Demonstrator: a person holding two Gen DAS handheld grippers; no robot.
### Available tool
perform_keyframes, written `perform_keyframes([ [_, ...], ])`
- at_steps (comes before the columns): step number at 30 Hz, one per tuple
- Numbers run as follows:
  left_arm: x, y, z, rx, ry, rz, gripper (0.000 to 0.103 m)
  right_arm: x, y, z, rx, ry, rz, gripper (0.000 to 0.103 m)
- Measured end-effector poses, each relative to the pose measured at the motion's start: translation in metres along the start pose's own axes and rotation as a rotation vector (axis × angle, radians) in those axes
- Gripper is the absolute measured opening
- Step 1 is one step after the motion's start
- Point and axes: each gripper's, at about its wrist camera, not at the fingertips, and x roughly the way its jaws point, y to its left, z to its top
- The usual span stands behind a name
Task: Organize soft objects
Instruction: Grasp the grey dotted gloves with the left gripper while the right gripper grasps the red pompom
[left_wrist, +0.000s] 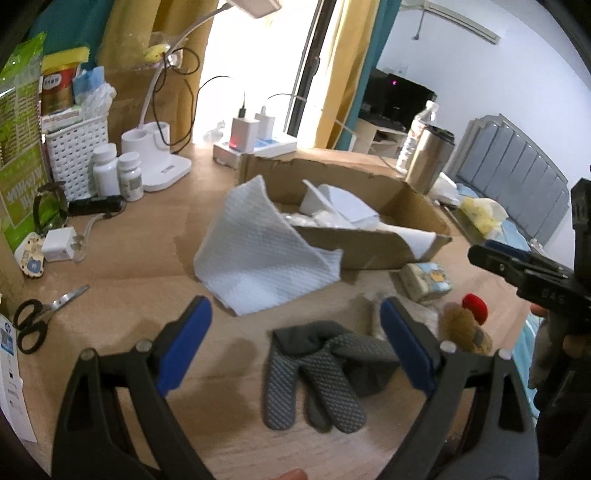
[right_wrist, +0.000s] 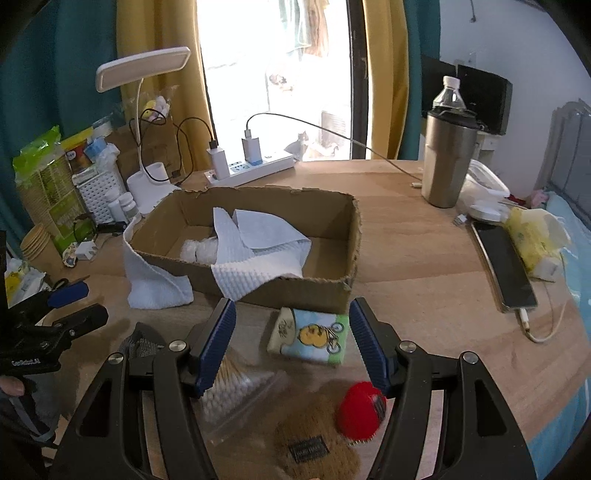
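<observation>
L gripper (left_wrist: 295, 345) jaws spread wide, empty, above grey glove (left_wrist: 317, 373) on wooden table (left_wrist: 129, 306) | R gripper (right_wrist: 291, 343) released, nothing gripped, over cotton-swab pack (right_wrist: 236, 391), brown plush w/ red cap (right_wrist: 360, 408) | cartoon sponge (right_wrist: 310, 338) beside cardboard box (right_wrist: 295, 291); white cloths (right_wrist: 255, 254) draped over box rim.

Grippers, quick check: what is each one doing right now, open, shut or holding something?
Left gripper: open, holding nothing, above the grey textured glove.
Right gripper: open, holding nothing, above the clear bag of cotton swabs.
</observation>
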Motion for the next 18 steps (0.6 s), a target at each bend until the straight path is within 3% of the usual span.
perform_keyframes([
  [9,-0.010,-0.022,-0.017,0.047,-0.005,-0.054,0.093,-0.024,-0.006,-0.026,-0.011,-0.023,-0.024,0.067],
  [18,-0.009,-0.033,-0.028,0.066,0.011,-0.061,0.093,-0.036,-0.027,-0.044,0.024,-0.040,-0.053,0.067],
])
